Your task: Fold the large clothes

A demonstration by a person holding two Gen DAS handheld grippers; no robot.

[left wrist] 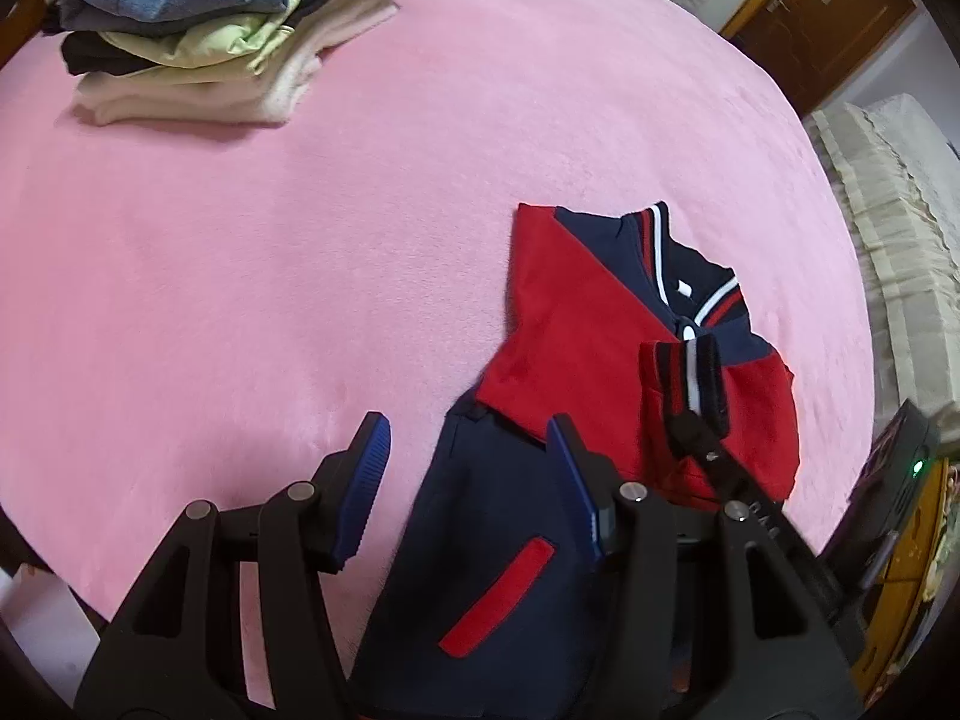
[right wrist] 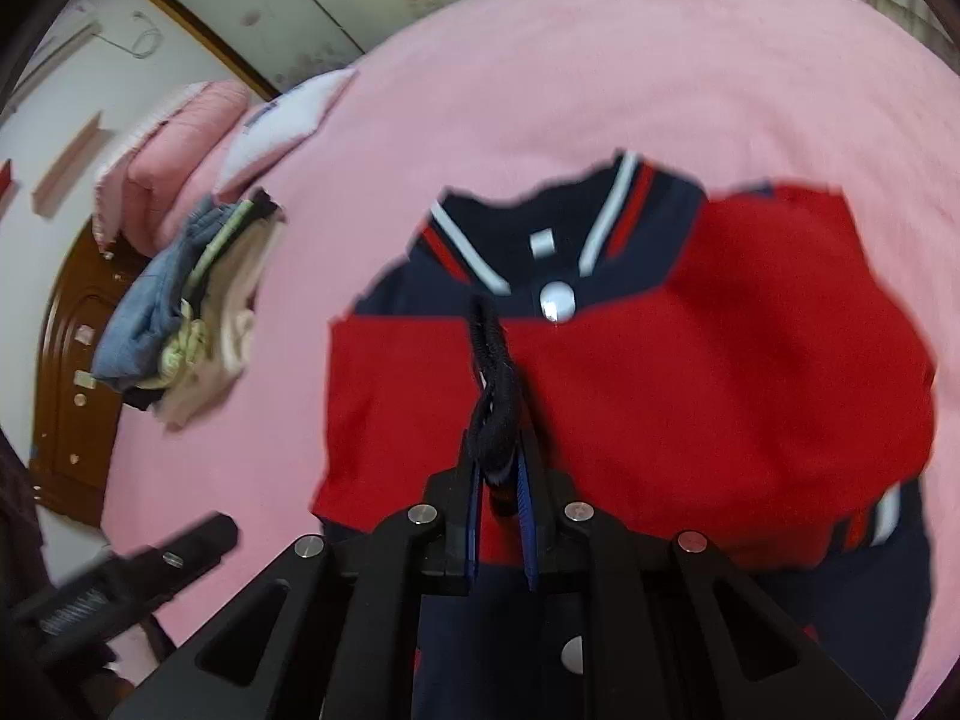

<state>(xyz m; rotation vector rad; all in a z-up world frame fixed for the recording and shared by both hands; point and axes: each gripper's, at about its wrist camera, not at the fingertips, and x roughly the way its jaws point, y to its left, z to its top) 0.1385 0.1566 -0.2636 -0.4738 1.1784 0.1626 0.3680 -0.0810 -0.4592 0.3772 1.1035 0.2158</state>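
A red and navy jacket (left wrist: 600, 360) is seen lying on the pink bedspread (left wrist: 240, 270), in the lower right of the left wrist view and filling the centre of the right wrist view. Its collar (right wrist: 540, 228) is turned toward the top of the frame, and the navy body with a red pocket trim (left wrist: 498, 597) runs down to the lower edge.

The right gripper (right wrist: 499, 468) is seen with its jaws pressed together on the ribbed sleeve cuff (left wrist: 690, 381), which is held lifted over the red chest panel. The left gripper (left wrist: 474, 480) is held with its jaws spread apart and nothing between them, hovering over the jacket's left edge and the bedspread beside it.

The jacket is judged to be soft, limp and moderately heavy, so any lifted part is expected to sag and drag the rest. The ribbed cuff is judged a firm, non-slippery hold; the hem and shoulder seams are judged the best places for the next grasp, since thick edges will not slide out.

A stack of folded clothes (left wrist: 204, 30) is seen in the upper left of the left wrist view, well apart from the jacket.
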